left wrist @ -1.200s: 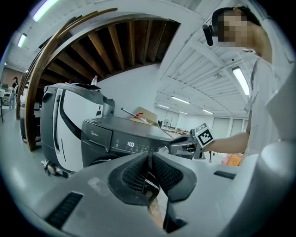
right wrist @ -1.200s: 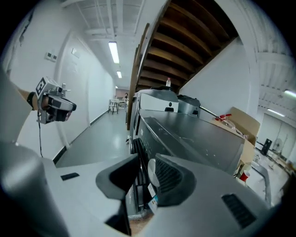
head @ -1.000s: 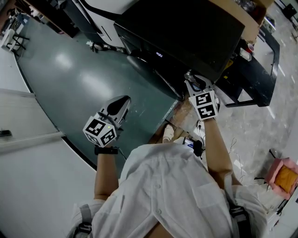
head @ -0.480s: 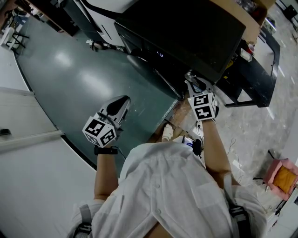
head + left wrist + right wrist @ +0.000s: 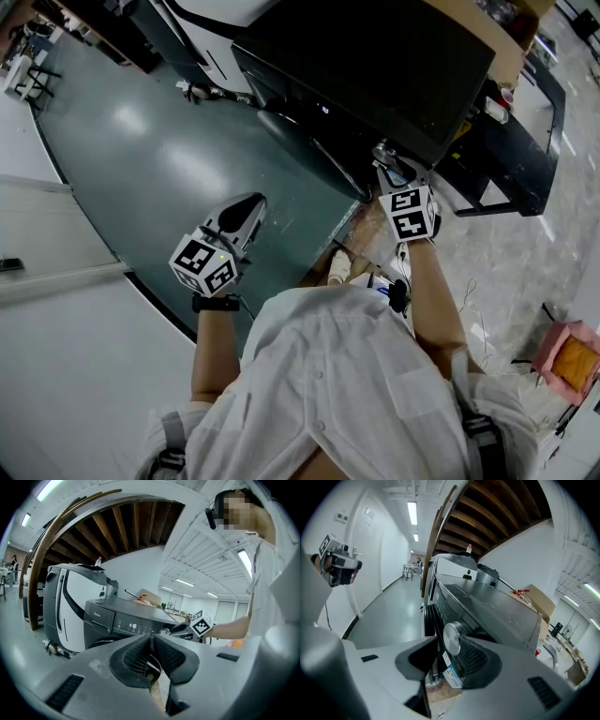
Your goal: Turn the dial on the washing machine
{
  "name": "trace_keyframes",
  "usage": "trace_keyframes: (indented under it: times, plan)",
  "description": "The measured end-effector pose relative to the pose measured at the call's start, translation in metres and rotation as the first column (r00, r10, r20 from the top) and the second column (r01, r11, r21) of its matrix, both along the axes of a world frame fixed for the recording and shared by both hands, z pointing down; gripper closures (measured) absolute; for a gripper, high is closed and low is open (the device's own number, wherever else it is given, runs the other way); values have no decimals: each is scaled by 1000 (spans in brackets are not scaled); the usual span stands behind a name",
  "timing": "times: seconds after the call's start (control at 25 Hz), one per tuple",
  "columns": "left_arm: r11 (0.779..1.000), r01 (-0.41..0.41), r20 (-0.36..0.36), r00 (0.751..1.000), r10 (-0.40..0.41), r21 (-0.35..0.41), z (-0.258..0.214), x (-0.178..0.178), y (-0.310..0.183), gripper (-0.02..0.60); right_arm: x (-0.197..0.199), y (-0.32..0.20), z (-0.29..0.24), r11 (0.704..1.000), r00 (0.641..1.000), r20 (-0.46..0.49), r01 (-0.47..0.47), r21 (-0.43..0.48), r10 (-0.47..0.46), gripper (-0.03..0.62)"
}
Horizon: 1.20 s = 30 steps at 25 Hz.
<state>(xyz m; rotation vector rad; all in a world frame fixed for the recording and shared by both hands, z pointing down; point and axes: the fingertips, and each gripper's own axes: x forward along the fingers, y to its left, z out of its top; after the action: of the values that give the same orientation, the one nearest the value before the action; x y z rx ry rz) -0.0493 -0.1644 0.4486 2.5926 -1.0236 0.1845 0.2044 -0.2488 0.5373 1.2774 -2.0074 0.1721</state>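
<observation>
The dark washing machine (image 5: 375, 66) stands ahead of me, its lit display (image 5: 133, 626) showing in the left gripper view. Its silver dial (image 5: 452, 638) sits at the right end of the front panel. My right gripper (image 5: 446, 644) is open, with the dial between its fingertips, against the right finger (image 5: 476, 660) and just clear of the left one. In the head view the right gripper (image 5: 389, 167) is at the machine's right front corner. The left gripper (image 5: 246, 204) hangs over the green floor, away from the machine; its jaws (image 5: 151, 641) are shut on nothing.
A white-and-black appliance (image 5: 70, 602) stands left of the washer. A cardboard box (image 5: 506, 37) lies on top at the back. A black frame table (image 5: 506, 169) stands to the right, and a pink box (image 5: 567, 356) sits on the floor.
The right gripper has edged slightly in toward the dial. The left gripper has drifted a little to the right.
</observation>
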Motion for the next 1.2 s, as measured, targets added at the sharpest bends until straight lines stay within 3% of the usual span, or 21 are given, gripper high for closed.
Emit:
trace_keyframes:
  times: [1.2]
  plan:
    - [1000, -2, -7, 1000, 2, -4, 3, -2, 2, 565, 9, 6, 17, 994, 997, 32, -67, -90, 70, 421]
